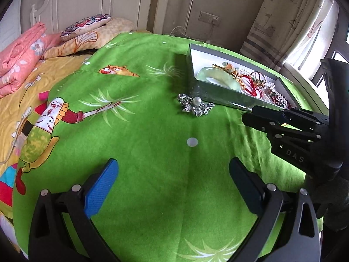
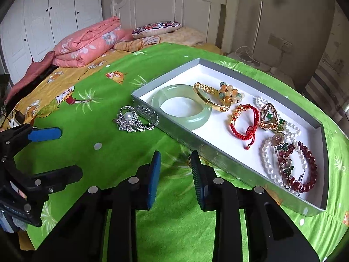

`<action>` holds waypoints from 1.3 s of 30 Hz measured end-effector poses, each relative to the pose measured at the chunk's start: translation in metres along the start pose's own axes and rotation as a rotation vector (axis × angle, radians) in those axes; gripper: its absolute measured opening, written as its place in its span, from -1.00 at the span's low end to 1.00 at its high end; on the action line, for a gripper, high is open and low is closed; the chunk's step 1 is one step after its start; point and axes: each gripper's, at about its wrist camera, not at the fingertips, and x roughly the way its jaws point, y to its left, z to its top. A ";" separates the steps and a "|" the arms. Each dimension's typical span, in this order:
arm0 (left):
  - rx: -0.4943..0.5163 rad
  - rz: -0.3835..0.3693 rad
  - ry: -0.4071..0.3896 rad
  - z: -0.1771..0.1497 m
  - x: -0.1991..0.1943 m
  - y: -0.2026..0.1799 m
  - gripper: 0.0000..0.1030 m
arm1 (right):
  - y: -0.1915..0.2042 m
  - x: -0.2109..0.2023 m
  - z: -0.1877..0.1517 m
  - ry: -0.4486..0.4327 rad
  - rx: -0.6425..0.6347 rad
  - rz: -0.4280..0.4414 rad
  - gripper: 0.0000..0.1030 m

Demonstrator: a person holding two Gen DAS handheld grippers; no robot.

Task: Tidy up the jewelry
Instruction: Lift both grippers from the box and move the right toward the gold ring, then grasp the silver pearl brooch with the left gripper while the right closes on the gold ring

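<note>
A silver brooch with a pearl (image 2: 130, 120) lies on the green cloth just left of a shallow grey box (image 2: 246, 172); it also shows in the left wrist view (image 1: 196, 104) beside the box (image 1: 220, 96). The box holds a jade bangle (image 2: 185, 107), a gold bangle (image 2: 209, 97), a red cord bracelet (image 2: 244, 120), pearl and dark red bead bracelets (image 2: 305, 168) and other pieces. My left gripper (image 1: 174, 183) is open and empty, near the brooch's near side. My right gripper (image 2: 175, 170) is partly open and empty, near the box's front wall.
The green cartoon-print cloth (image 1: 152, 148) covers a round table. Behind it is a bed with a folded pink quilt (image 2: 87, 43) and pillows (image 2: 157, 27). A curtain (image 1: 290, 21) and window are at the right. The right gripper shows in the left wrist view (image 1: 283, 120).
</note>
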 end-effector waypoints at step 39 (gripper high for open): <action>0.116 0.034 0.048 0.077 0.051 -0.021 0.92 | -0.018 -0.052 -0.034 -0.004 0.020 0.219 -0.67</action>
